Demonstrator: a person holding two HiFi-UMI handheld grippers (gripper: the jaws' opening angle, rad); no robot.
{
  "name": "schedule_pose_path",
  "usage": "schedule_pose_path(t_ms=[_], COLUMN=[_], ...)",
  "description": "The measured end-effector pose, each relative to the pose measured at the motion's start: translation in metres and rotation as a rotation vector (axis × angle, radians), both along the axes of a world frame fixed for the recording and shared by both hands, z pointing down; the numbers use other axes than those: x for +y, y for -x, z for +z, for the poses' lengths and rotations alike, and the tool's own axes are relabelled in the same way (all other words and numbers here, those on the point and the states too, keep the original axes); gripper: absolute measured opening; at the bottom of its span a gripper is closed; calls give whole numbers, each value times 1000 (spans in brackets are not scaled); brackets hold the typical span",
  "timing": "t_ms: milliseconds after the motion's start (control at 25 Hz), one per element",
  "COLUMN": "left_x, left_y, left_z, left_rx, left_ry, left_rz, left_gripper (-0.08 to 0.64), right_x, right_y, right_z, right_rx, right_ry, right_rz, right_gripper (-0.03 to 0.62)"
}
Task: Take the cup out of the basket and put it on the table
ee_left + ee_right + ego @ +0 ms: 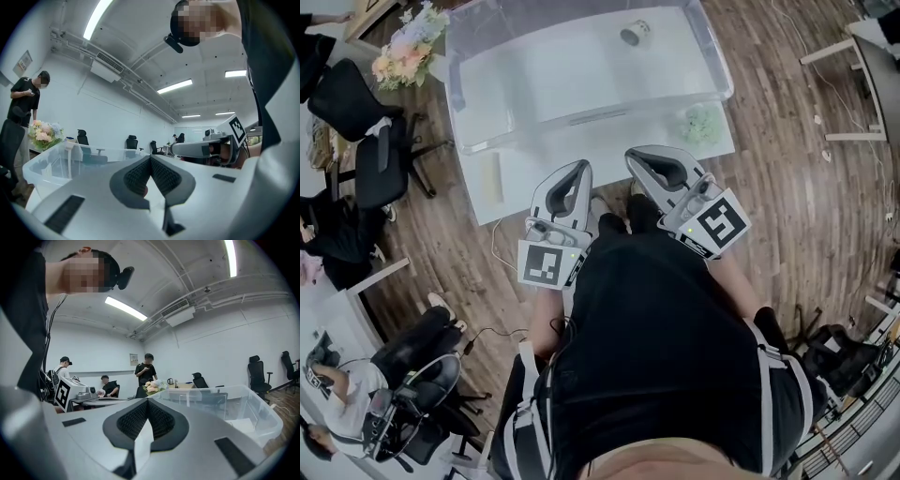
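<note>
Currently both tools are clenched and empty. Left gripper (579,173): jaws pressed together at the tip, with nothing between the ribbed pads; the left gripper view confirms it. Right gripper (642,159): same, jaws together on nothing, per the right gripper view. Both are held at the near edge of the table (525,183), side by side, close but apart, tips pointing to the far side. Their marker cubes face up toward the head camera.

Cup (635,34) is inside the basket (473,141), a clear plastic bin. It sits on the floor of the bin near the far right corner, well apart from both grippers. Can't tell if it's upright or on its side. Basket takes up most of the far part of the table, and its near wall is just beyond the gripper tips.

Also on the table: pale green clump (703,123) near the right edge, just outside the basket, and a pale yellow strip (494,176) at near left. Bouquet (410,47) is at the basket's far left corner. Black office chair (358,127) stands on the wood floor to the left.
</note>
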State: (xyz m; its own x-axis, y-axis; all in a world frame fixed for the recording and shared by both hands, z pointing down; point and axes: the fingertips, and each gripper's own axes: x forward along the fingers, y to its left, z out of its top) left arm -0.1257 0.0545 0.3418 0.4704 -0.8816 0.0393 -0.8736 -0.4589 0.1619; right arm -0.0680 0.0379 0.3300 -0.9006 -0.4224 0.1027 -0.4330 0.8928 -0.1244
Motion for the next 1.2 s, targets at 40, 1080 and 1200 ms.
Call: schedule_pose_path(t_ms=[40, 1080, 1200], left_x=[-1, -107, -127], left_y=[1, -49, -67], left_z=[0, -10, -9], left_rx=[2, -3, 3], left_ry=[2, 15, 23], left_rz=[1, -26, -33], left_gripper=[17, 17, 17], right_x=[-1, -113, -130], right_y=[1, -46, -64], right_z=[0, -9, -8], right_rx=[1, -75, -87], right_ry=[0, -12, -1], right_rz=[0, -34, -45], right_gripper=[17, 17, 17])
